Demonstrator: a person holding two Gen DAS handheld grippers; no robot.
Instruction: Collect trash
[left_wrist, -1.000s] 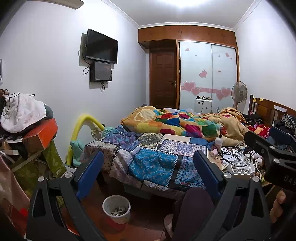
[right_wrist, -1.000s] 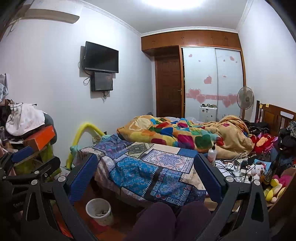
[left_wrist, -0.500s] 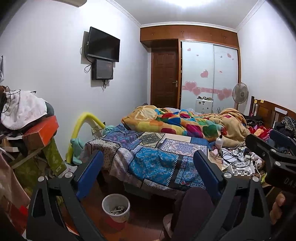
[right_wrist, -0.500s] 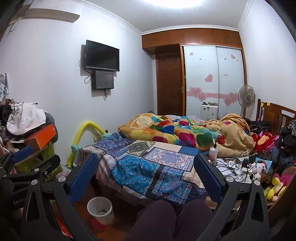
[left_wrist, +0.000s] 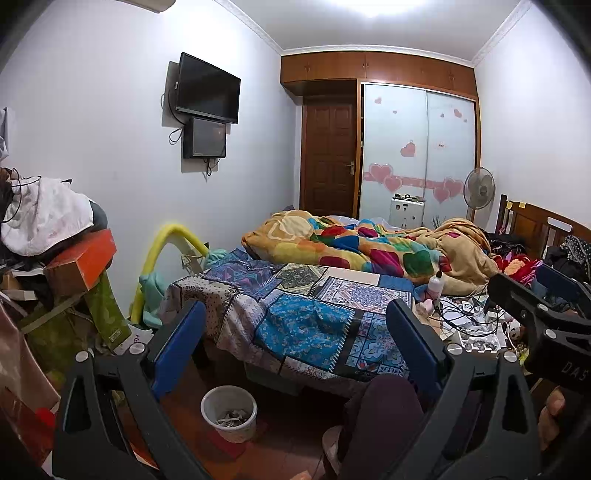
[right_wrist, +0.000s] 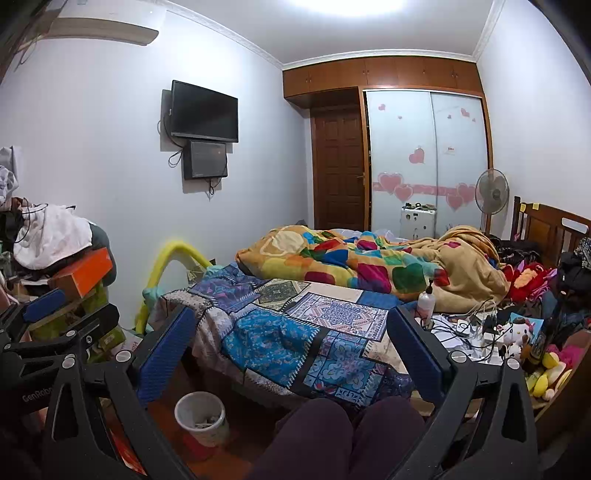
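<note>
Where quilts cover bed (right_wrist: 295, 332): white bin (left_wrist: 229, 413) on red floor (left_wrist: 273, 446).

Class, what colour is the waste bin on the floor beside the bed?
White waste bin, clearest in the left wrist view.

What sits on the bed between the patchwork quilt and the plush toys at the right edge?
In the right wrist view, a white pump bottle and tangled cables with chargers.

A home bedroom: bed (left_wrist: 332, 295), wardrobe (left_wrist: 417, 155), wall-mounted television (left_wrist: 207, 88), probably lived-in
</note>
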